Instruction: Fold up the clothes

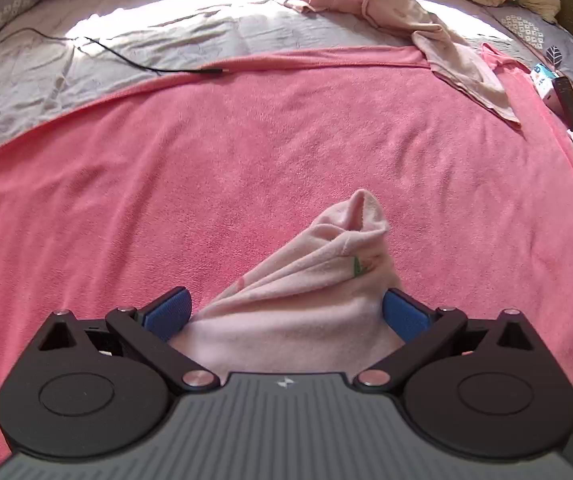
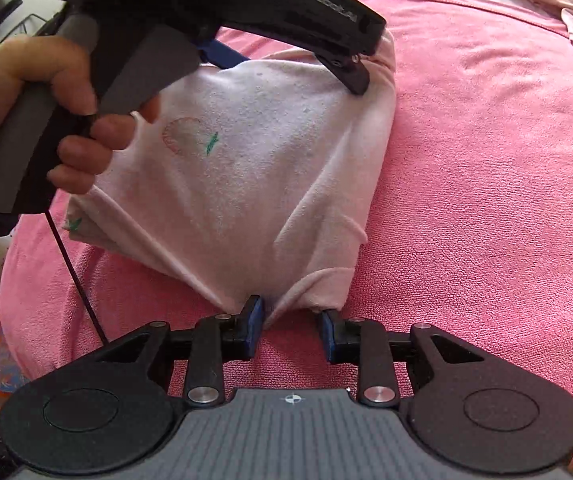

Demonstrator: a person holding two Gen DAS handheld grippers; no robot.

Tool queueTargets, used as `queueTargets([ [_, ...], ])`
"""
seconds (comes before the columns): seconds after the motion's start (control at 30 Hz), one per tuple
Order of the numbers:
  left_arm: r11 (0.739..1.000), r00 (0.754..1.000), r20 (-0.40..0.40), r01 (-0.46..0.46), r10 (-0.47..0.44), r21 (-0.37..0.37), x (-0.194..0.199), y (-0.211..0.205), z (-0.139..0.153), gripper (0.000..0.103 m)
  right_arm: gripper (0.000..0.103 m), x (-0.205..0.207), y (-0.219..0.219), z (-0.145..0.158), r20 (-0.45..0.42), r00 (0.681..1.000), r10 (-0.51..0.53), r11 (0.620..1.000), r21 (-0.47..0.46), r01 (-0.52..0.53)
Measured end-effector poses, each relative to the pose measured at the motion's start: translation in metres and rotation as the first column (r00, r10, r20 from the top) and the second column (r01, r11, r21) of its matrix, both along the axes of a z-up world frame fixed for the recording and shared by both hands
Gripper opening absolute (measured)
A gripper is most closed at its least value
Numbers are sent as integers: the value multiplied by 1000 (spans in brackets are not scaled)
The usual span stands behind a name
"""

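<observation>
Between both grippers, the garment (image 2: 246, 168) hangs light and limp: left gripper (image 1: 286, 312) bunches one end, right gripper (image 2: 291, 330) part-open, best grabbing corners.

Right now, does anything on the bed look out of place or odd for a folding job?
A black cable trails across the grey sheet onto the pink blanket. Another pale pink garment lies crumpled, overlapping the blanket's far corner.

Left gripper (image 1: 286, 312): black linkage arms, blue ribbed pads, silver pivot screws, grey ribbed body.
Right gripper (image 2: 291, 330): same build, round crosshair mark.
Hand (image 2: 52, 120): dark sleeve edge, grey-black handle, thin dark cable.
</observation>
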State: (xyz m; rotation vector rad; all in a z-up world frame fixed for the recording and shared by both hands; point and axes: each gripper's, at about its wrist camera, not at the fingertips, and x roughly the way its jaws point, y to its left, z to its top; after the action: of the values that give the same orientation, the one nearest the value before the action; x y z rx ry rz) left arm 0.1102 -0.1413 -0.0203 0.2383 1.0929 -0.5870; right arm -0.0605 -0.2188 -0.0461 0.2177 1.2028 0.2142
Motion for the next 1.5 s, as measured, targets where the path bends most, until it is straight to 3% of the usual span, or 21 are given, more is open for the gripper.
queueTargets([
  [0.17,988,983,118,133,-141,74,-48,25,23,103,31,0,-4,0,-3,1000,0,1000,11,0],
  [0.33,942,950,173,212,-261,260,-90,40,4,103,32,-1,-9,0,-7,1000,-5,1000,26,5],
  [0.4,931,930,219,227,-295,287,-104,42,2,103,32,0,-12,0,-10,1000,1,1000,30,-1],
  [0.47,929,929,229,217,-291,301,-110,42,3,103,32,3,-15,-1,-12,1000,7,999,32,-6],
  [0.7,954,952,238,127,-194,271,-119,61,5,103,33,12,-29,-12,-15,1000,-2,999,39,2],
  [0.8,957,961,225,97,-162,275,-122,71,0,103,33,-6,-23,-14,-12,1000,-3,999,40,4],
  [0.9,971,971,212,62,-112,230,-121,81,-4,103,33,-3,-21,-19,-13,1000,2,999,37,-1],
  [1.17,986,981,188,8,-40,167,-117,93,-10,103,39,6,-33,-9,-96,994,-61,993,99,70],
  [1.3,989,984,175,-6,-20,146,-116,97,-10,103,53,-7,-30,-3,-104,995,4,999,33,0],
  [1.37,990,985,171,-9,-15,140,-116,98,-10,103,54,-20,-28,0,-114,992,60,998,-15,-62],
  [1.5,991,986,169,-10,-12,131,-116,101,-9,103,54,-32,-35,9,-113,990,80,995,-56,-86],
])
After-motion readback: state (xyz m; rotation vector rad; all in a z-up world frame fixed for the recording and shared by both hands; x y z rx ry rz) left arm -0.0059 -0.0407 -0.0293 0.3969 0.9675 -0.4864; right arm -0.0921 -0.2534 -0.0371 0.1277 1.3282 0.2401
